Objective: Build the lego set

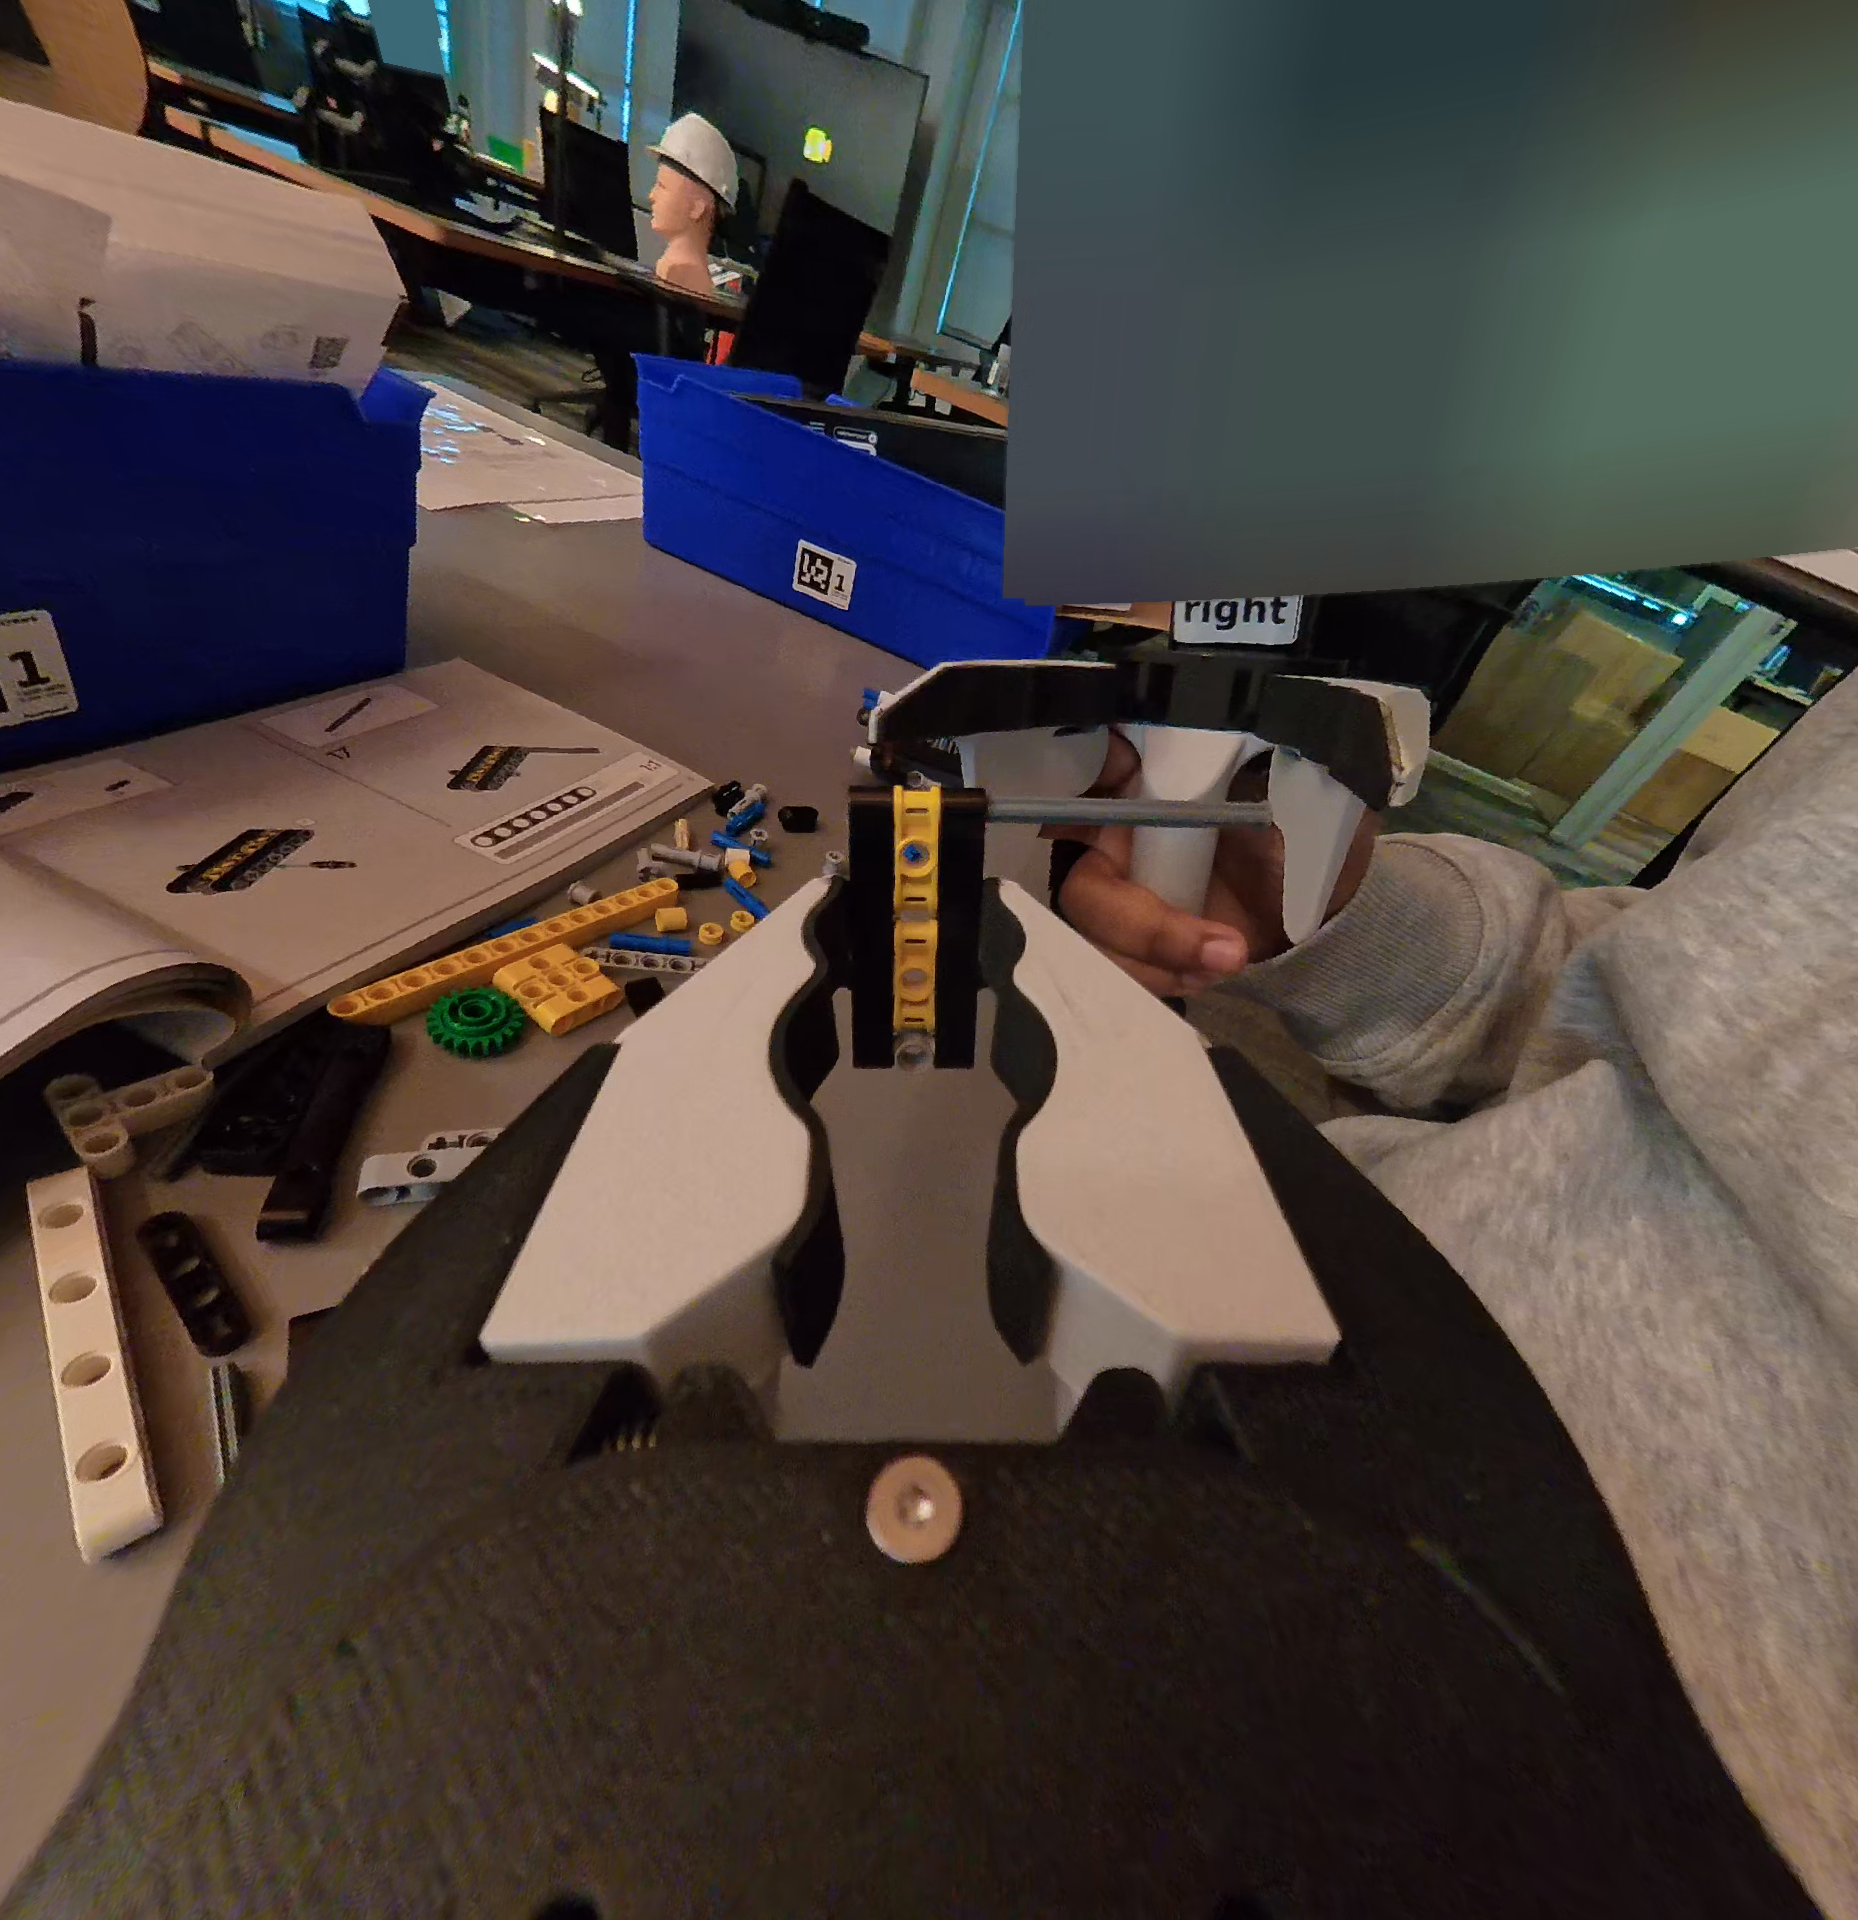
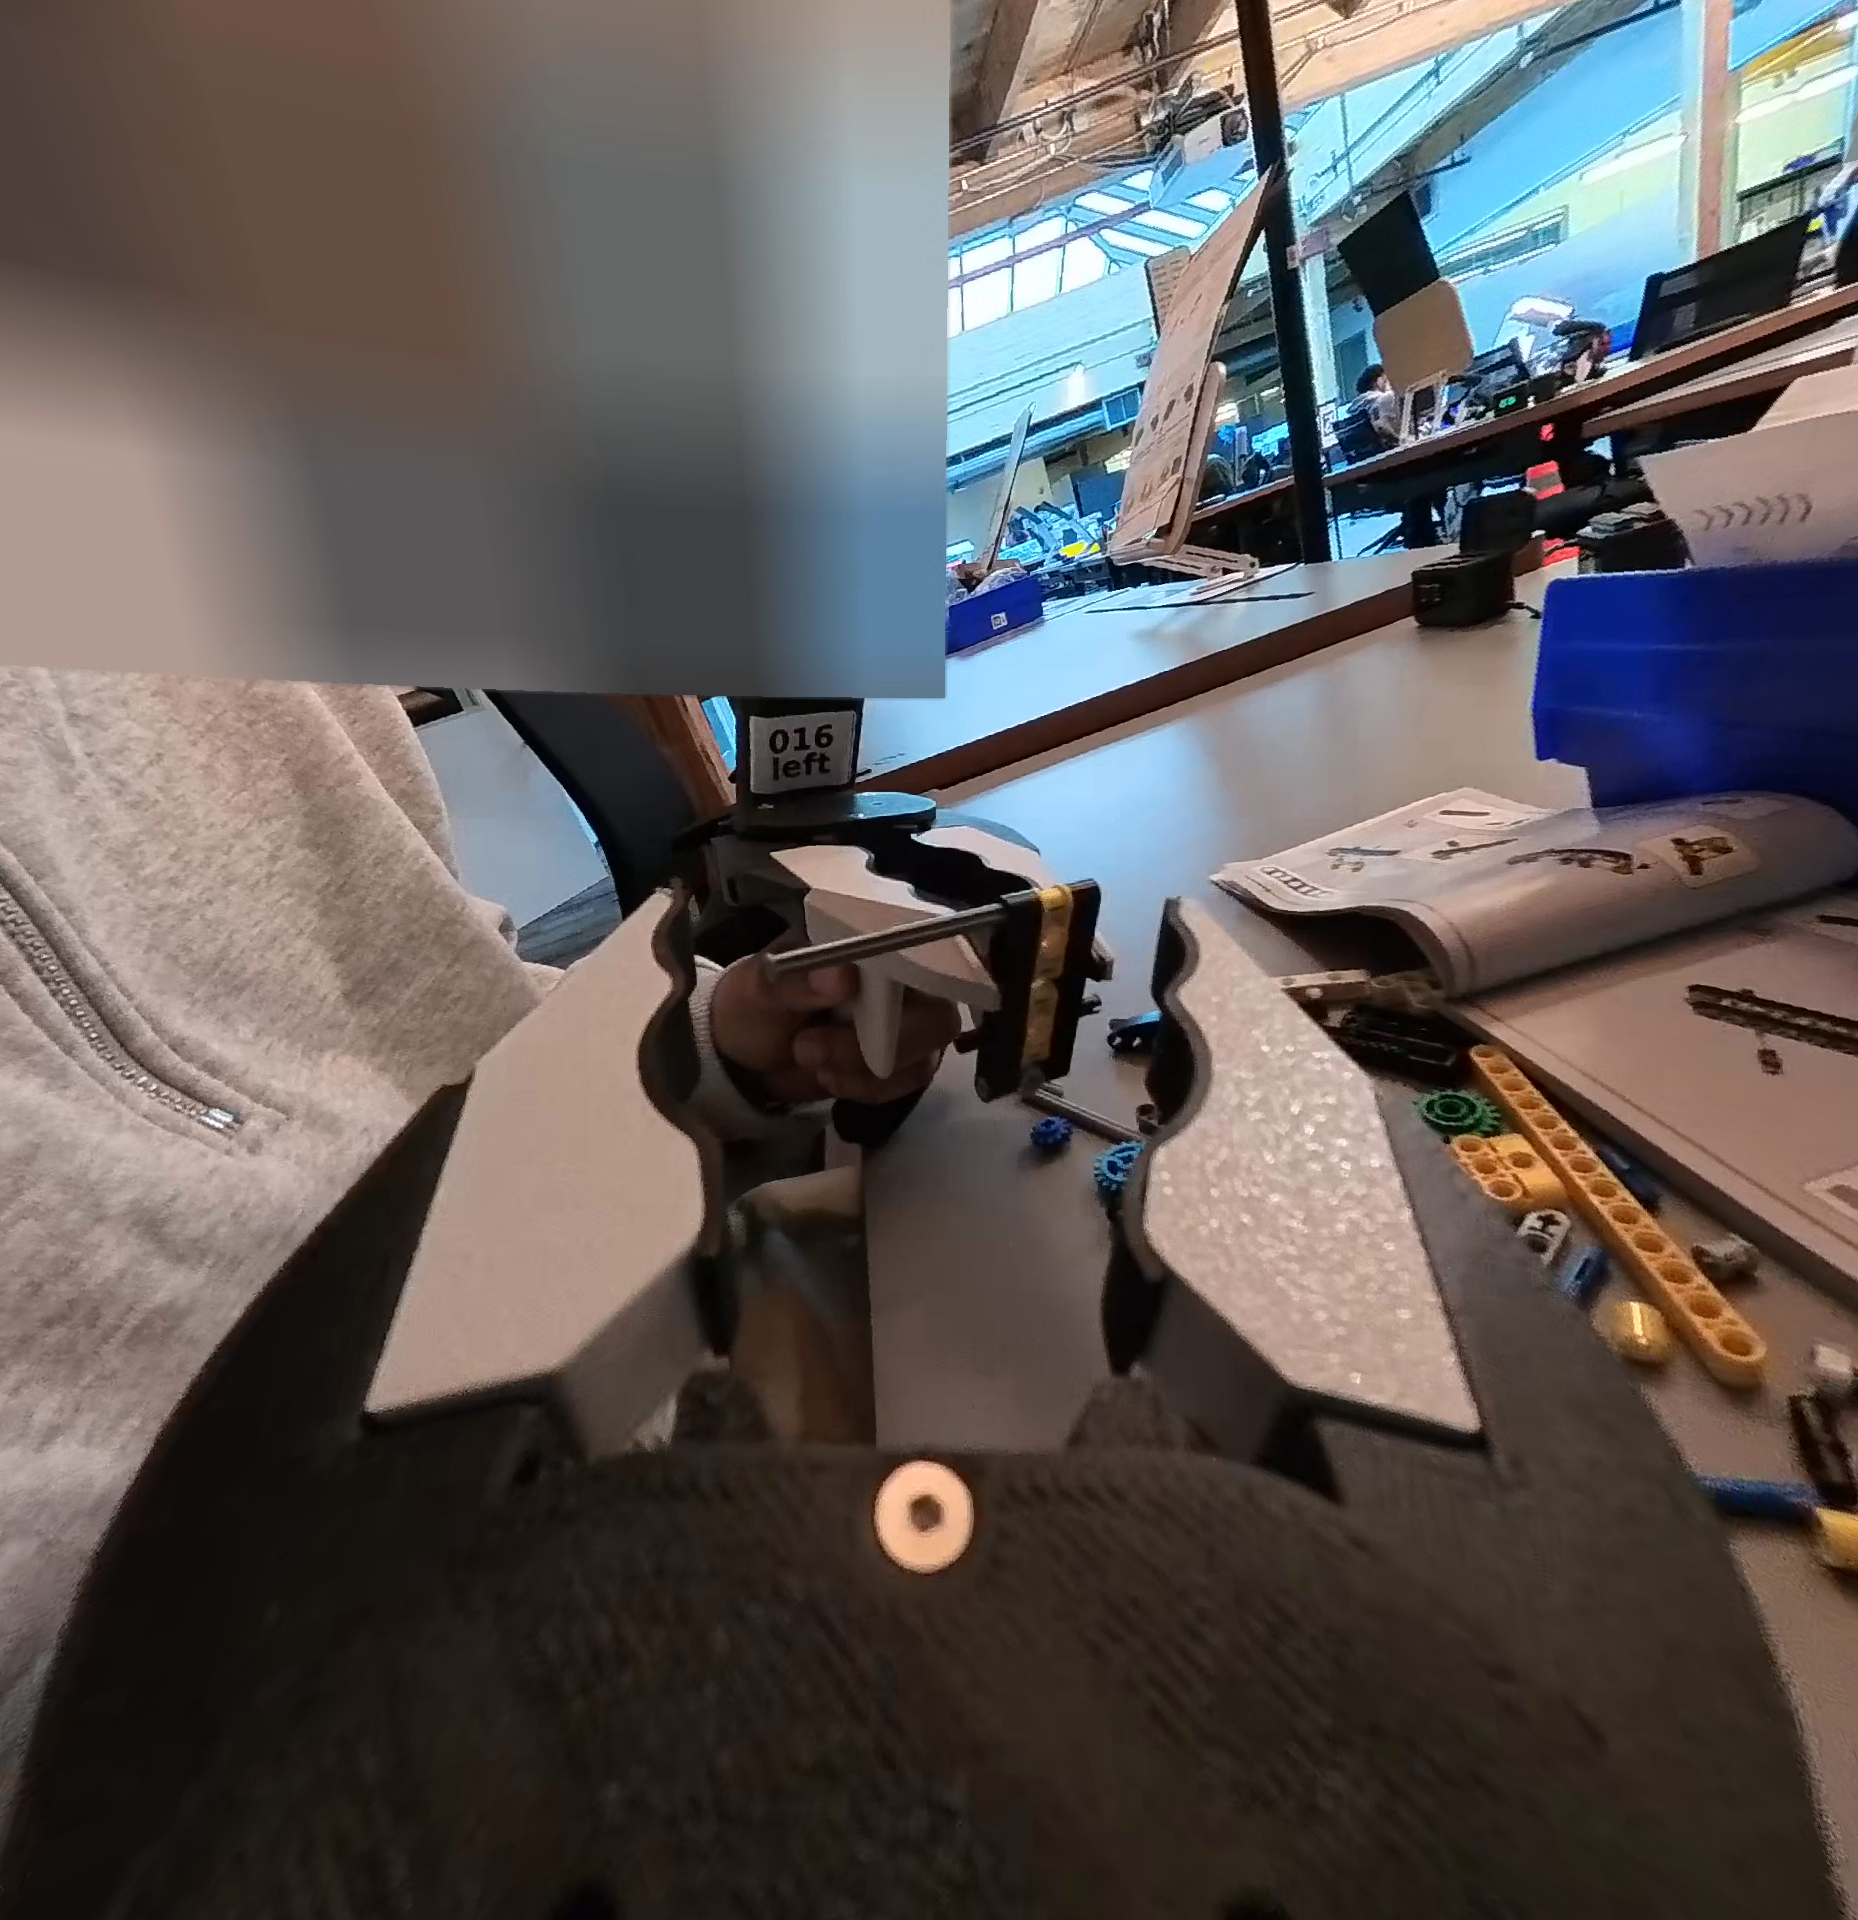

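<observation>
My left gripper (image 1: 912,914) is shut on a black and yellow lego assembly (image 1: 914,925), held upright above the table. A long grey axle (image 1: 1122,814) sticks out of its top end to the right. The assembly also shows in the right wrist view (image 2: 1039,982), with the axle (image 2: 894,943) pointing toward the camera, held by the left gripper (image 2: 998,935). My right gripper (image 2: 920,997) is open and empty, its fingers (image 2: 1278,1143) spread on either side of the assembly, a little short of it. In the left wrist view the right gripper (image 1: 1143,727) is open just beyond the axle.
Loose lego parts lie on the grey table: a long yellow beam (image 1: 509,951), a green gear (image 1: 475,1023), black beams (image 1: 301,1122), a white beam (image 1: 83,1361), blue gears (image 2: 1117,1164). An open instruction booklet (image 1: 312,821) and two blue bins (image 1: 187,540) (image 1: 821,488) stand behind. A grey sleeve (image 1: 1631,1143) is at right. Both grippers' tips are close together, under 4 cm apart. Both grippers' tips are roughly 12 centimeters from the green gear (image 1: 475,1023).
</observation>
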